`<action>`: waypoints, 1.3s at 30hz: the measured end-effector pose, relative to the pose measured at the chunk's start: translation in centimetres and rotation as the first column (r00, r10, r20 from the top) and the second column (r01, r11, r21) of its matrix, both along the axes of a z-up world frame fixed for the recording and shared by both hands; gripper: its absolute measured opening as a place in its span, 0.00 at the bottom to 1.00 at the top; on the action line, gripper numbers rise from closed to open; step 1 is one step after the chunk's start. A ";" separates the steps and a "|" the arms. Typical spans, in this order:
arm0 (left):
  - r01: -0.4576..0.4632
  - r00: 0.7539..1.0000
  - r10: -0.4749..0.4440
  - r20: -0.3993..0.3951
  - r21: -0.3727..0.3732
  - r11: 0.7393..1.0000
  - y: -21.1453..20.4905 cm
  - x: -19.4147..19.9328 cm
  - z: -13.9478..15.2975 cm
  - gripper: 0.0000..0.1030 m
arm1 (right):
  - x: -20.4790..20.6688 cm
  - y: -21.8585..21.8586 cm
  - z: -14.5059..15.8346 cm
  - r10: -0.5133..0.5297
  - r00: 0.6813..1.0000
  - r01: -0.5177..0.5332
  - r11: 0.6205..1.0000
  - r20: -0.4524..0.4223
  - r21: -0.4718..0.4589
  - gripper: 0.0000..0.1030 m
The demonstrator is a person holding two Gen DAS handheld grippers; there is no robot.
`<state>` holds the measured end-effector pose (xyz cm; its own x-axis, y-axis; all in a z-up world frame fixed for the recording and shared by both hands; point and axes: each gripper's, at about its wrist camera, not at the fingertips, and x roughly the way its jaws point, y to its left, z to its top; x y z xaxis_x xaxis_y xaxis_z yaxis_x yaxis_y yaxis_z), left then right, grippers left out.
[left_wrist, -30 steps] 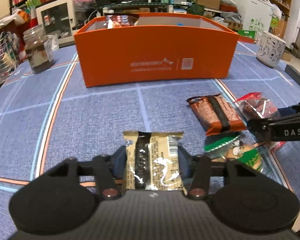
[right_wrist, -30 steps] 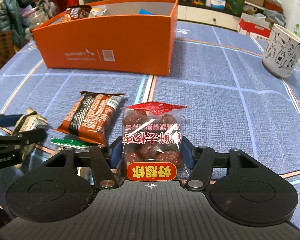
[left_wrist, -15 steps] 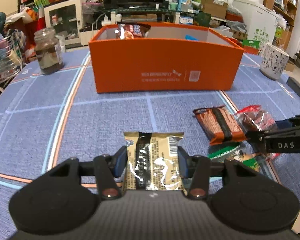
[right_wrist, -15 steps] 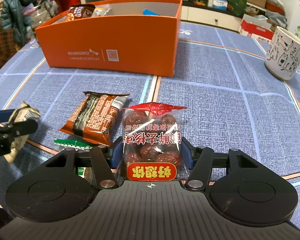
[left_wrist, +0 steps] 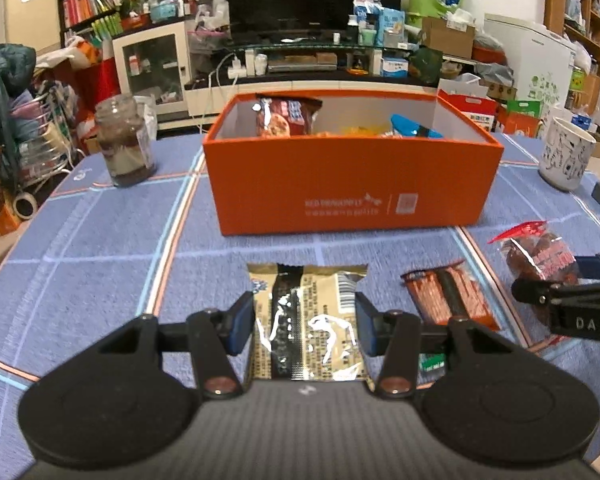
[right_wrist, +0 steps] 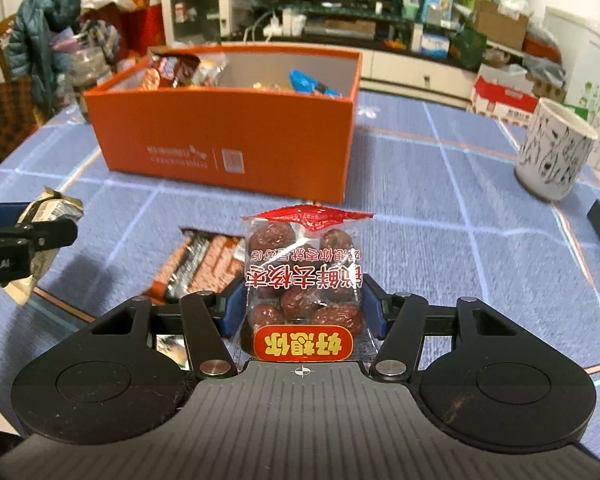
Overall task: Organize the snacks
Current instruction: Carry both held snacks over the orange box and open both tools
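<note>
Left gripper (left_wrist: 305,316) clamps gold packet (left_wrist: 306,320) short of orange box (left_wrist: 352,188).

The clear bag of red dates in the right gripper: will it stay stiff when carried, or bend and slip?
The bag of red dates is probably floppy: its thin film wrinkles above the right gripper. The lumpy fruit likely gives the pads a firm hold. The glossy film may be a little slippery, so it could slide if shaken.

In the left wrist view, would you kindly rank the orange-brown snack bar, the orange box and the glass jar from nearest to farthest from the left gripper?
1. Orange-brown snack bar: on the cloth just right of the left gripper.
2. Orange box: straight ahead, mid-table.
3. Glass jar: far left, slightly beyond the box's front.
</note>
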<state>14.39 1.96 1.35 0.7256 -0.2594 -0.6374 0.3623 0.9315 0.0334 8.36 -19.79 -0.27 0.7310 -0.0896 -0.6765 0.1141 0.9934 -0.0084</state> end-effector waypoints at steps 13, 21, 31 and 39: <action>-0.063 0.997 0.063 0.041 -0.006 0.998 -0.4 0.1 1.9 0.48 | -1.1 1.1 3.1 -0.002 0.998 0.002 1.000 0.068 0.001 0.45; -0.100 0.994 0.100 0.031 -0.016 0.995 0.1 0.4 2.2 0.48 | -1.2 2.9 4.8 0.019 0.995 -0.018 1.000 0.095 -0.008 0.45; -0.118 0.993 0.118 0.032 0.003 0.993 0.5 0.6 2.2 0.48 | -0.7 4.8 5.6 0.043 0.993 -0.042 0.999 0.109 -0.010 0.45; -0.116 0.992 0.117 0.042 -0.028 0.993 1.3 0.3 3.2 0.48 | -1.2 4.6 6.8 0.039 0.987 -0.040 0.999 0.154 0.001 0.45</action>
<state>14.72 3.26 4.54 0.7786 -0.1868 -0.5990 0.2497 0.9681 0.0227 7.15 -15.23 6.57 0.8294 -0.0563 -0.5558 0.0745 0.9972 0.0102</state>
